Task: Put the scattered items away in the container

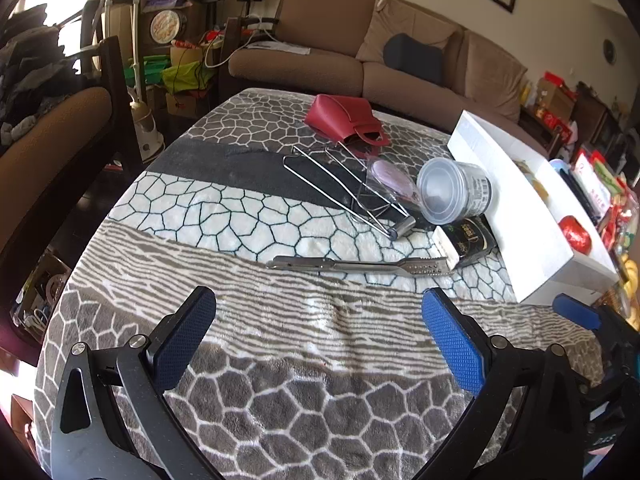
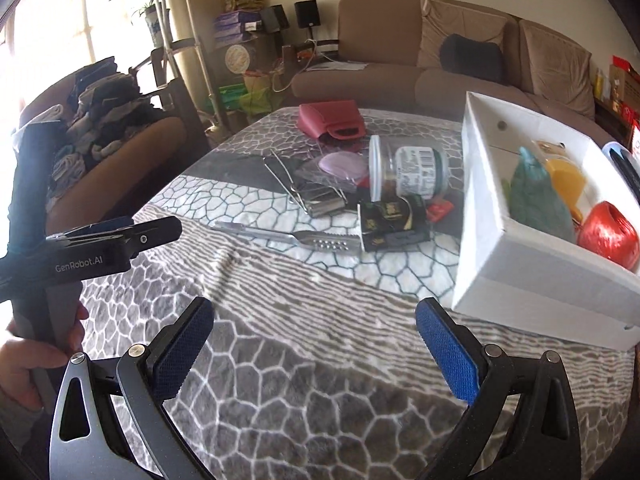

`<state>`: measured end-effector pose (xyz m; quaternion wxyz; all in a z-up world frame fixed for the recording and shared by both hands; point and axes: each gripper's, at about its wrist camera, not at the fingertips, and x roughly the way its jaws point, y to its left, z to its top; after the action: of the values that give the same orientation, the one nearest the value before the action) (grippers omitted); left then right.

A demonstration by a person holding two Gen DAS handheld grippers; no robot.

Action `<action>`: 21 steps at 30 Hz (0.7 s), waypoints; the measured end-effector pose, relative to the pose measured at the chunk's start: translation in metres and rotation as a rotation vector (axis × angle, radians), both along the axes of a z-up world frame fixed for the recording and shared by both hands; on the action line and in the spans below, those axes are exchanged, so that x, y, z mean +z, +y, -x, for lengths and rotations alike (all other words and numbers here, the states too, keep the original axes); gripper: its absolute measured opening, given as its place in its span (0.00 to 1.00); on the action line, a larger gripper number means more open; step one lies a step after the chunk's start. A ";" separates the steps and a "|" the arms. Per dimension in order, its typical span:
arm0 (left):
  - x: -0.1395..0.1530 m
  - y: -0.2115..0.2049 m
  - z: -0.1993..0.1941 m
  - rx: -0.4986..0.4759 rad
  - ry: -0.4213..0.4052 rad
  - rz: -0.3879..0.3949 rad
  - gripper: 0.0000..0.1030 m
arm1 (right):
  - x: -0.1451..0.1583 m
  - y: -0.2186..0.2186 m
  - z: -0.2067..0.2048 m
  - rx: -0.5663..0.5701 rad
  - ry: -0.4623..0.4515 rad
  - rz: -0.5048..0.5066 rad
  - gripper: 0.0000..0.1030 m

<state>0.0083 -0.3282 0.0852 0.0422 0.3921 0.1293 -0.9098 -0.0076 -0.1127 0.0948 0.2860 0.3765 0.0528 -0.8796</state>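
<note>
Both grippers hung spread and empty over the blanket (image 1: 280, 360) as I watched: my left gripper (image 1: 320, 332) and right gripper (image 2: 314, 338) each had blue pads (image 2: 448, 352) wide apart, grasping nothing.

Just ahead of the left fingers (image 1: 452, 344) lay the tongs (image 1: 360, 266), flat and crosswise, their perforated tip toward the right. Beyond the tongs sat a black packet (image 1: 466, 242), touching the box wall, and a wire rack (image 1: 344, 184) stretching away from me. A clear jar (image 1: 456, 192) rested on its side past the packet, lid facing me, with a pink compact (image 1: 386, 176) beside it. Farthest off was the red pouch (image 1: 344, 118).

Ahead and right of the right fingers stood the white box (image 2: 484, 216). Inside it I saw a green bundle (image 2: 536, 196), a yellow funnel (image 2: 568, 178) and a red twine ball (image 2: 608, 236). To the left of those fingers, the other gripper's side showed.
</note>
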 end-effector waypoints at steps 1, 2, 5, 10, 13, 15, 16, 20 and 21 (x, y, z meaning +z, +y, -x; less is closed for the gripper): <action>0.000 -0.004 0.006 -0.002 0.001 -0.015 1.00 | -0.002 -0.009 0.007 0.004 0.001 -0.004 1.00; 0.000 -0.009 0.012 0.004 -0.007 -0.032 1.00 | -0.003 -0.018 0.014 0.006 0.005 -0.009 1.00; -0.002 -0.025 0.025 0.034 -0.038 -0.097 1.00 | -0.005 -0.038 0.038 0.001 0.001 -0.003 0.99; 0.006 -0.048 0.038 0.072 -0.028 -0.077 1.00 | -0.015 -0.066 0.087 -0.001 0.000 -0.048 0.77; 0.010 -0.061 0.046 0.104 -0.022 -0.017 1.00 | -0.023 -0.084 0.114 0.008 0.009 -0.095 0.73; 0.009 -0.070 0.046 0.123 -0.031 -0.031 1.00 | -0.029 -0.098 0.128 0.019 0.033 -0.131 0.73; 0.008 -0.074 0.046 0.123 -0.031 -0.059 1.00 | -0.033 -0.106 0.133 0.027 0.048 -0.160 0.73; 0.006 -0.081 0.047 0.116 -0.031 -0.123 1.00 | -0.052 -0.130 0.156 0.051 0.082 -0.286 0.63; 0.006 -0.082 0.047 0.115 -0.031 -0.132 1.00 | -0.054 -0.132 0.159 0.050 0.105 -0.306 0.63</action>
<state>-0.0389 -0.4101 0.0909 0.0705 0.4001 0.2104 -0.8892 -0.1668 -0.2451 0.0411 0.2438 0.3680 0.2105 -0.8723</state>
